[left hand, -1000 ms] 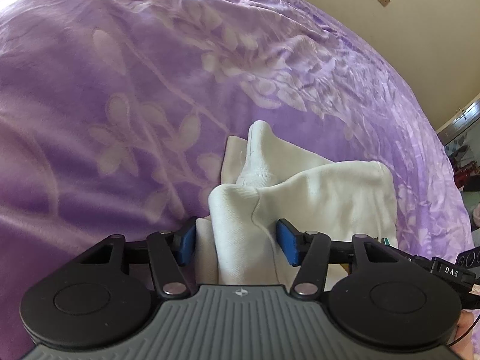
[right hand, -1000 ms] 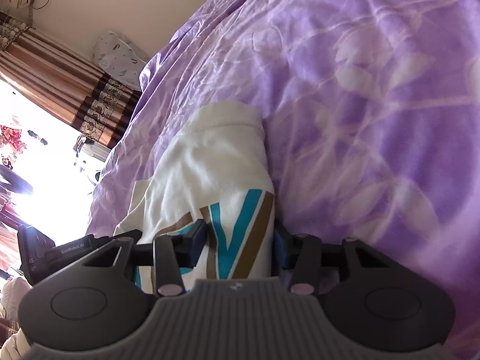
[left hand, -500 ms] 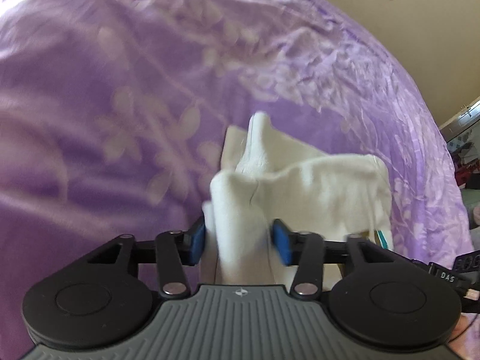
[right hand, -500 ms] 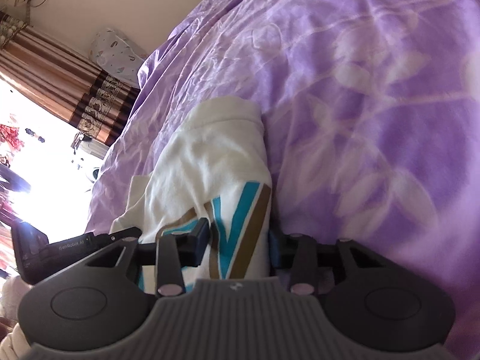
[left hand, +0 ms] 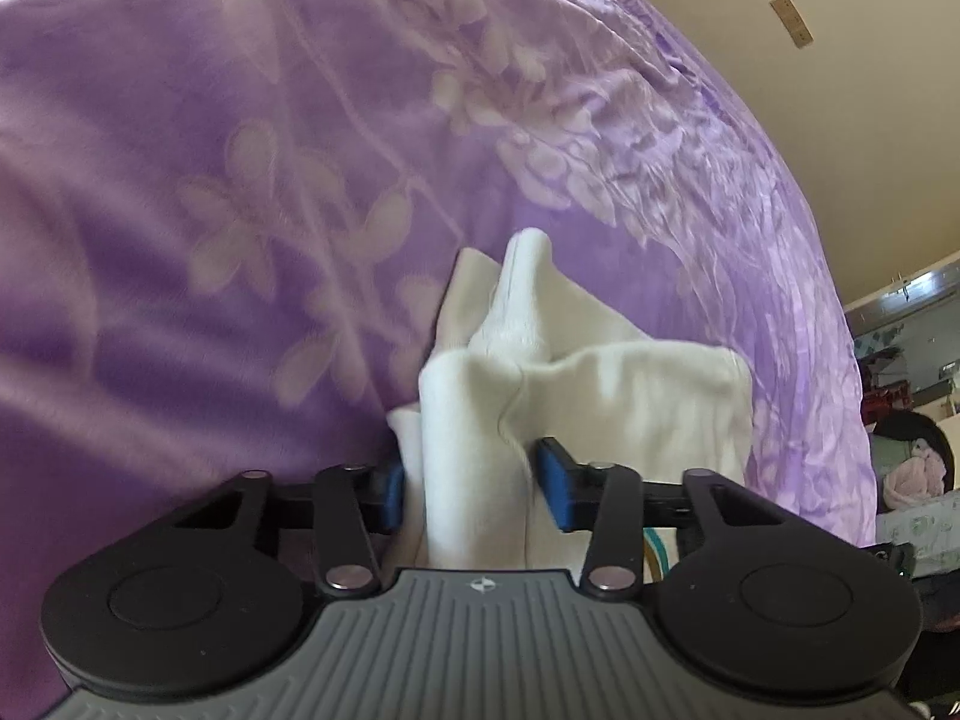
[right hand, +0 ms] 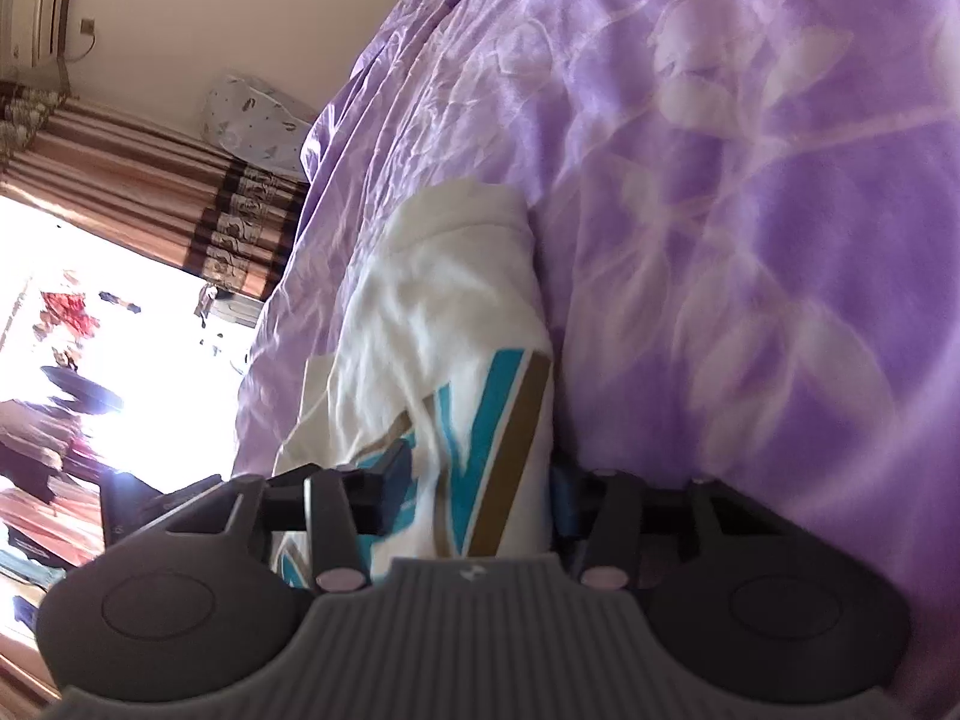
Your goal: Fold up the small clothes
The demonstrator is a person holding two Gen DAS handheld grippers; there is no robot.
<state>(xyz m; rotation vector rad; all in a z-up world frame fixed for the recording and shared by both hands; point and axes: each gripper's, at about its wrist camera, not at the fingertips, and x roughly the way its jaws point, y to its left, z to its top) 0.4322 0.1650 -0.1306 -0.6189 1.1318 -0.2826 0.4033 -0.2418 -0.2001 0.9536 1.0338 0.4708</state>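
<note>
A small white garment (left hand: 630,396) lies bunched on the purple floral bedspread (left hand: 240,180). My left gripper (left hand: 471,486) is shut on a thick fold of it, blue pads on either side. In the right wrist view the same white garment (right hand: 444,312) shows a teal and brown V print. My right gripper (right hand: 480,492) is shut on that printed edge. Both grippers hold the cloth just above the bed. The cloth under the gripper bodies is hidden.
The purple bedspread (right hand: 750,180) fills most of both views. A pillow (right hand: 258,120) lies at the bed's far end by brown striped curtains (right hand: 150,192) and a bright window. A beige wall (left hand: 840,90) stands beyond the bed.
Both grippers have kept their grip on the garment and shifted slightly over the bed. The left jaws have closed in a little on the fold.
</note>
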